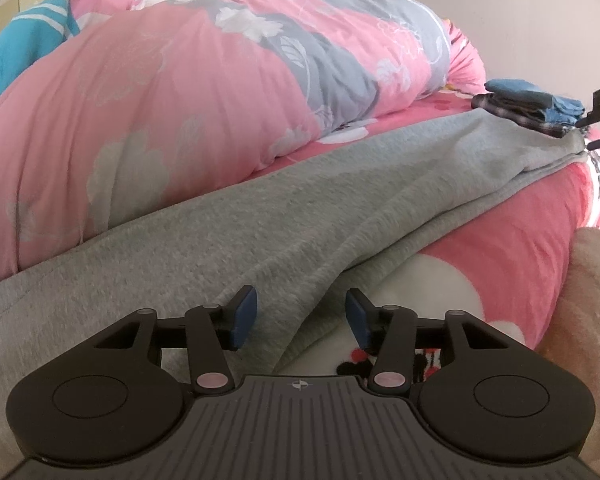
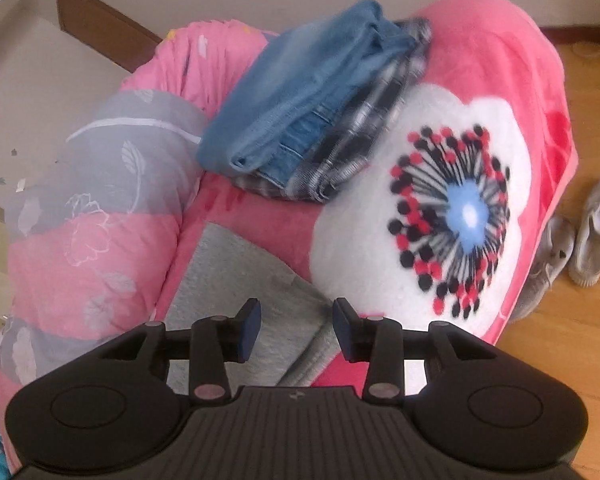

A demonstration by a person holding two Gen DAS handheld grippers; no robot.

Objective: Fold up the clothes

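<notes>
A long grey garment (image 1: pixel 300 208) lies stretched across the pink flowered blanket (image 1: pixel 520 232) on the bed. My left gripper (image 1: pixel 301 318) is open just above the garment's near folded edge, and its blue pads do not press on the cloth. My right gripper (image 2: pixel 297 330) is open over the garment's far end (image 2: pixel 240 280), with nothing pinched. In the left wrist view the right gripper (image 1: pixel 588 134) shows at the far right by that end. A folded stack of clothes (image 2: pixel 312 100), blue on top with jeans and plaid beneath, lies beyond.
A bulky pink and grey quilt (image 1: pixel 180 100) runs along the far side of the garment. A teal cloth (image 1: pixel 20 48) lies behind the quilt. The bed edge drops to a wooden floor (image 2: pixel 580 340) where a pair of pale shoes (image 2: pixel 592 232) stands.
</notes>
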